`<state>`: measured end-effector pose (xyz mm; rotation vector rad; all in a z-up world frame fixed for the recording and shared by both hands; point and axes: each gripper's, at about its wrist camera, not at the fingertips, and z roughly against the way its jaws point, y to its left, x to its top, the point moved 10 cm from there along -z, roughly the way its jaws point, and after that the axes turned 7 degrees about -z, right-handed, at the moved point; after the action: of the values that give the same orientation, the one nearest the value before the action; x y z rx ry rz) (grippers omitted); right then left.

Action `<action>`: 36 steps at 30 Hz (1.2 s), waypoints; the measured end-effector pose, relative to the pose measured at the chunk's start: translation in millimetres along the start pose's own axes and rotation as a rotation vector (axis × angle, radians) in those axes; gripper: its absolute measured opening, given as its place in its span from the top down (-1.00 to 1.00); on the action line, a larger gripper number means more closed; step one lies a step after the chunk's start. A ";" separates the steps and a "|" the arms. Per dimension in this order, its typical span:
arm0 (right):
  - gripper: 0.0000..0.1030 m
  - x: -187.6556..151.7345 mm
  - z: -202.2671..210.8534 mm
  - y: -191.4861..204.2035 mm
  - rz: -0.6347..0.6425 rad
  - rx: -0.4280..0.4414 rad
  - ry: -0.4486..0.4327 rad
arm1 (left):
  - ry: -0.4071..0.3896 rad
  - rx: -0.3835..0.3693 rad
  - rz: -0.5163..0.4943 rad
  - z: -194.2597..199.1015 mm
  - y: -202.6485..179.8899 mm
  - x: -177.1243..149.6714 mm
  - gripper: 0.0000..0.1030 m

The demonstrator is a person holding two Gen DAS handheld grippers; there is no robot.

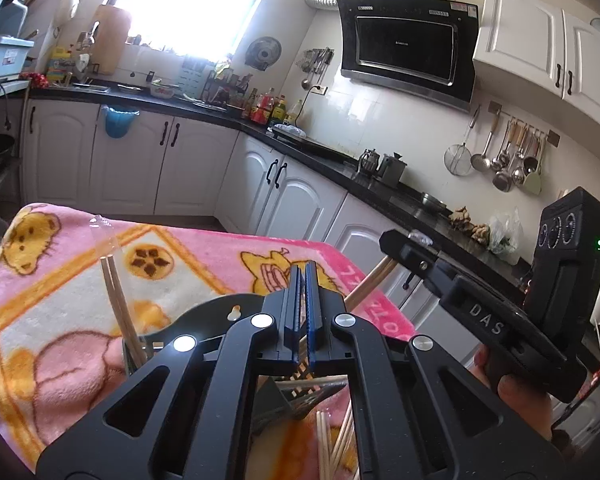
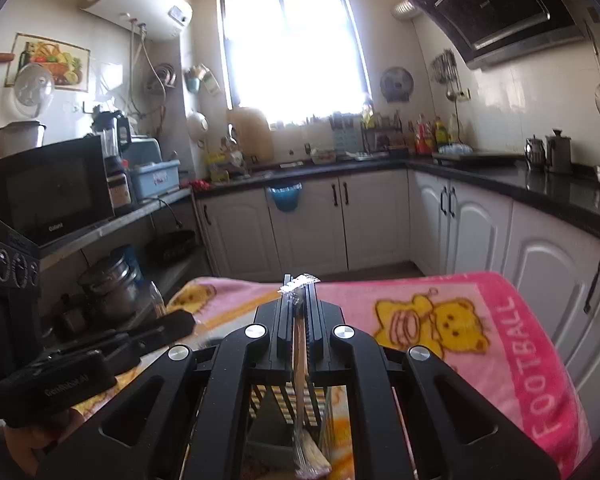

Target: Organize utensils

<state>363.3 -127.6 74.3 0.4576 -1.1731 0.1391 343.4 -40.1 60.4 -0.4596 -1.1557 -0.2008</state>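
Resting on a bench point(image 2: 432, 288) draped in a pink cartoon-print blanket point(image 1: 204, 248), a dark utensil holder point(image 1: 216, 312) is seen just below the two hand-held grippers. A pair of wooden chopsticks point(image 1: 118, 300) in a clear wrapper is stood upright in the holder's left compartment, the tips leaning slightly left. Loose chopsticks point(image 1: 332, 440) are laid on the blanket beneath the left hand-held gripper point(image 1: 302, 272), beside what appears to be a fork, partly hidden.

The left hand-held gripper is recorded with its blue-lined pads pressed together and nothing between them.

The right hand-held gripper point(image 2: 299, 284) is closed narrowly on a wrapped wooden utensil point(image 2: 300, 344); the crinkled wrapper end protrudes past the fingertips, and the wooden shaft runs back between the pads and down over a slatted compartment of the holder. In the left wrist view the same wooden shaft is seen slanting down from that gripper toward the holder. Whether its lower end touches the holder cannot be told.

A hand point(image 1: 520, 396) is seen on the right gripper's handle. White cabinets point(image 2: 376, 216) and a black countertop point(image 2: 500, 176) are noted behind.
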 end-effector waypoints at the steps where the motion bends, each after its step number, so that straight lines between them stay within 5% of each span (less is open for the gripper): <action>1: 0.57 -2.1 0.6 -1.0 -0.004 -0.004 0.006 | 0.002 0.006 -0.006 0.7 -0.2 -0.9 0.99; 3: 0.34 -5.7 3.6 -3.7 -0.016 -0.010 0.011 | 0.008 0.020 -0.013 2.5 -0.5 -2.3 0.99; 7: 0.18 -13.8 8.7 -5.9 -0.021 -0.012 0.036 | 0.012 0.038 -0.018 7.1 0.7 -5.2 0.89; 29: -0.23 -28.9 48.7 -1.5 0.060 -0.094 0.047 | -0.015 0.105 0.042 56.7 19.2 -13.4 -0.50; 36: -0.32 -30.3 62.9 1.2 0.070 -0.093 0.032 | -0.036 0.103 0.039 70.6 13.5 -10.3 -0.69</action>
<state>297.2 -148.7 66.4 0.3318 -1.1595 0.1513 285.7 2.8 70.5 -0.3958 -1.1854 -0.0988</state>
